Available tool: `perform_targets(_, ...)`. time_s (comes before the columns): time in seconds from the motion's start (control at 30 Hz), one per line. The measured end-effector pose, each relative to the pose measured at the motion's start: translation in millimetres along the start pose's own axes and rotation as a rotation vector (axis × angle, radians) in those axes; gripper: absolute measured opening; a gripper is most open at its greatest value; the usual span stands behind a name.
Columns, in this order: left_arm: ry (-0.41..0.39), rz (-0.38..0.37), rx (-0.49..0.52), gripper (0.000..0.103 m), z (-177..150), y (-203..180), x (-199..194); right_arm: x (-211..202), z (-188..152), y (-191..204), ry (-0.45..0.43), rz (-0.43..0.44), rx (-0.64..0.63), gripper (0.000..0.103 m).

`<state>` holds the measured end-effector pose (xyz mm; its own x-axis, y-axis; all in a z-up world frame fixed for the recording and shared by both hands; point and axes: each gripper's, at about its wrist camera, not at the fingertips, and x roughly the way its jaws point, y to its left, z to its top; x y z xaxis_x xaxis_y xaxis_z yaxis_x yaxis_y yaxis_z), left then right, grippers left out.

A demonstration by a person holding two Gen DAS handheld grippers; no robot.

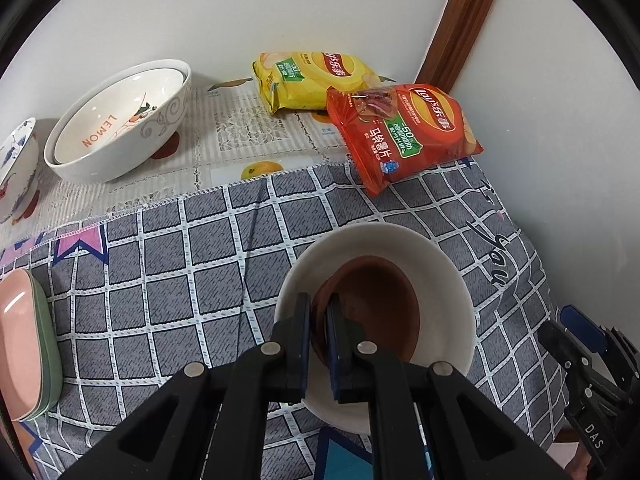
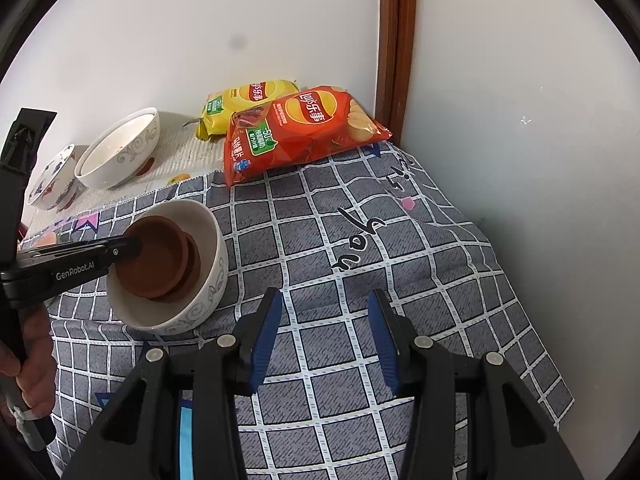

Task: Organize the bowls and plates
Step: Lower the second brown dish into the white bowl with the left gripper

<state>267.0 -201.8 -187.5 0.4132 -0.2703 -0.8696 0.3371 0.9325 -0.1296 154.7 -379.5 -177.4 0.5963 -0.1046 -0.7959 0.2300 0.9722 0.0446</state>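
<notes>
**Left tool pinches the brown dish inside the white bowl; right tool hangs apart over bare cloth**

The left tool (image 1: pixel 318 322) is clamped on the rim of a brown dish (image 1: pixel 376 304), its two blue-padded fingers nearly together with only the thin wall of the dish between them. That dish sits tilted inside a white bowl (image 1: pixel 452 280), with what looks like a second brown dish nested under it. From the right wrist view the same tool comes in from the left and its tip meets the near-left edge of the dish, while the bowl stands upright on the grey checked cloth (image 2: pixel 360 240).

The right tool (image 2: pixel 325 338) has its fingers well apart with nothing between them, only cloth beneath. It hangs just to the right of the white bowl and does not touch it.

Beyond the bowl, the cloth runs free up to a red crisp bag (image 1: pixel 404 136), which overlaps the cloth's far edge, and a yellow crisp bag (image 1: pixel 312 78) behind it against the wall. At the far left stand two large nested bowls (image 1: pixel 120 120), the inner one marked LEMON, and beside them a small blue-patterned bowl (image 1: pixel 18 168), both on a lace-patterned covering of the tabletop (image 1: pixel 240 128). A pink dish stacked on a green one (image 1: pixel 24 344) lies at the left edge. On the right the cloth drops off close to the wall, beside a brown wooden frame (image 2: pixel 394 40); the widest open stretch lies between the white bowl and the pink dish.
</notes>
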Motion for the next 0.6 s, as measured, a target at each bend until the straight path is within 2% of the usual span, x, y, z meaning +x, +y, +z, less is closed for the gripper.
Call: perform_targets(0.6,0.004,-0.005,-0.003,0.009,-1.0,1.4,4.7,-0.8,-1.0,-3.0,0.003,0.003,0.009,0.044)
